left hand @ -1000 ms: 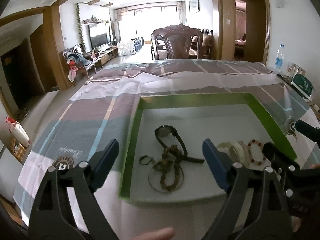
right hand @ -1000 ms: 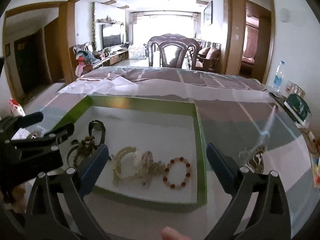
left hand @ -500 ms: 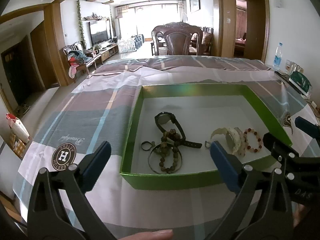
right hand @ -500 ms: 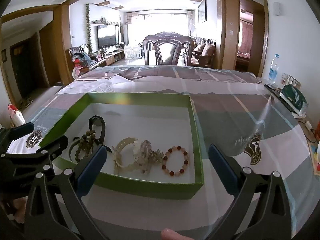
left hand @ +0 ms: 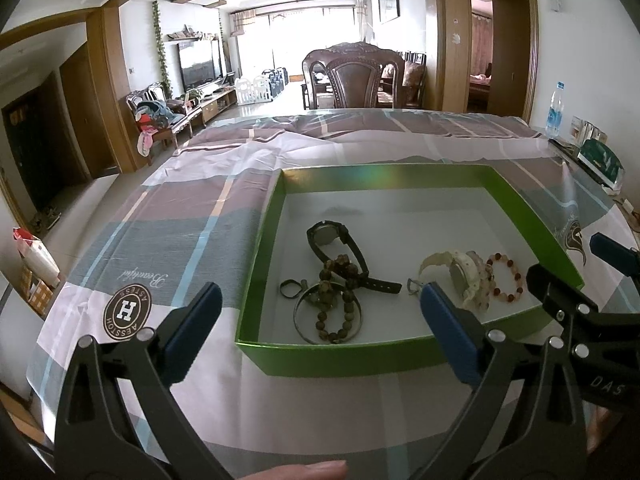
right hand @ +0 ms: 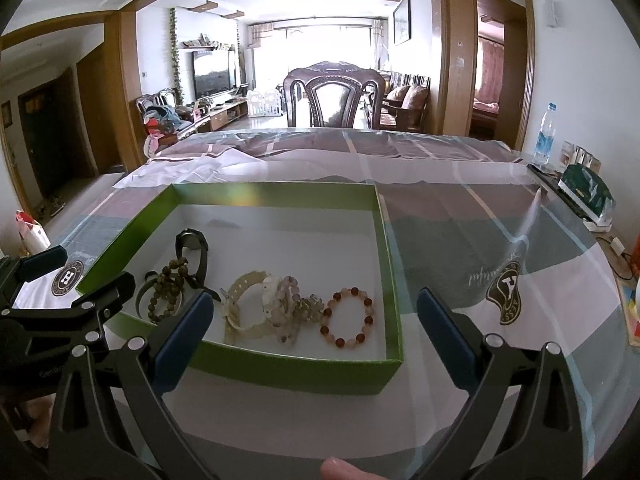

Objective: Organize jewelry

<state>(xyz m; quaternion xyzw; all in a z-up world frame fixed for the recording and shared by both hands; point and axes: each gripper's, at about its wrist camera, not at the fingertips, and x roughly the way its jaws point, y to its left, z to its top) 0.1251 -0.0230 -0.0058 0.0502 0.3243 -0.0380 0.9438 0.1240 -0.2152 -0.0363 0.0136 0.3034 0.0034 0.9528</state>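
**Both grippers back off — the jewelry sits in the box**

And here's the shift: compared with a second ago, both cameras have pulled back toward the near edge of the worktop, so the whole shallow green cardboard box with its white floor is in frame. The left hand-held gripper has just been opening its jaws and now stands wide, nothing between the blue pads. That reads like a release and retreat, with the sorting apparently close to done.

Inside the box, on the left, lie the black strap wristwatch, the brown wooden bead bracelet, a thin dark metal bangle and a small dark ring, overlapping. To the right sit the cream-white wristwatch, a pale pink bead bracelet and the red-and-pink bead bracelet, touching in a row.

The right hand-held gripper hovers near the box's front wall, jaws spread wide, gripping nothing.
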